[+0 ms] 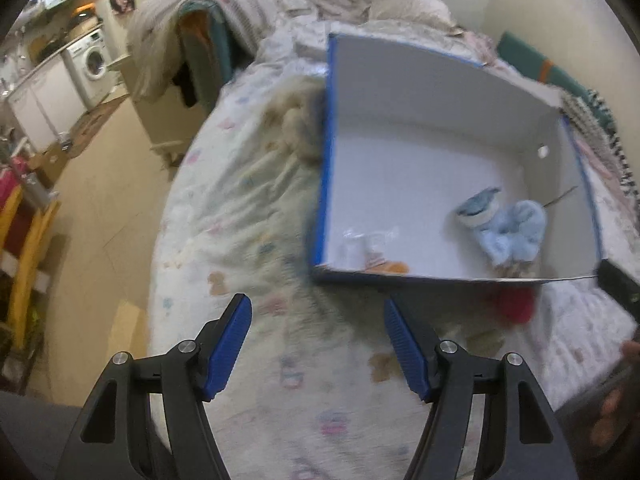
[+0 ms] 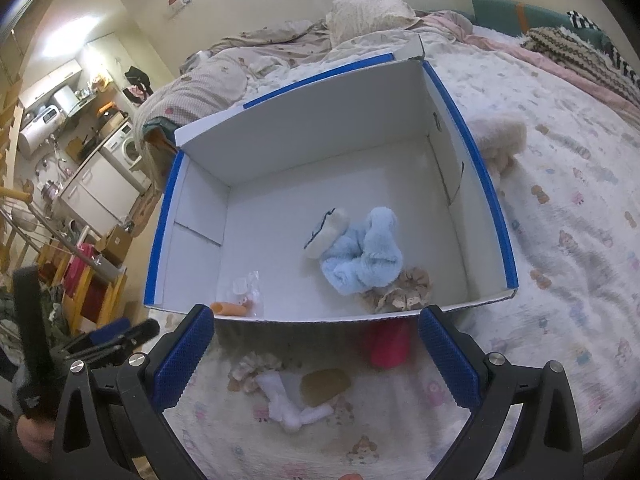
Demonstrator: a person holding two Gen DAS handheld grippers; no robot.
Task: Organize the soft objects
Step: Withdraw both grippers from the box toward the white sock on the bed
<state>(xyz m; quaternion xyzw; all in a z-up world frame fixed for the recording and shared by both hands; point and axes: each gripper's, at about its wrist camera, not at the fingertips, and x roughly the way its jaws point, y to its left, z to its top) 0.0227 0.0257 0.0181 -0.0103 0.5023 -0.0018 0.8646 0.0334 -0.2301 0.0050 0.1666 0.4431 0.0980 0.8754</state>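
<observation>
between picks: both tongs, left (image 1: 318,344) and right (image 2: 316,354), released; next, grasp white sock (image 2: 294,406) for box (image 2: 492,200).

The box (image 2: 192,200) is open-topped with bare floor left of the blue plush (image 2: 360,256).

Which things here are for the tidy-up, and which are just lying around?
For the job:
- white box with blue edges
- fluffy blue toy, already in the box
- beige scrunchie, in the box
- red soft thing, on the bed
- white soft piece, on the bed
- tan pad, on the bed

Just lying about:
- pillow
- washing machine
- crumpled blanket
</observation>
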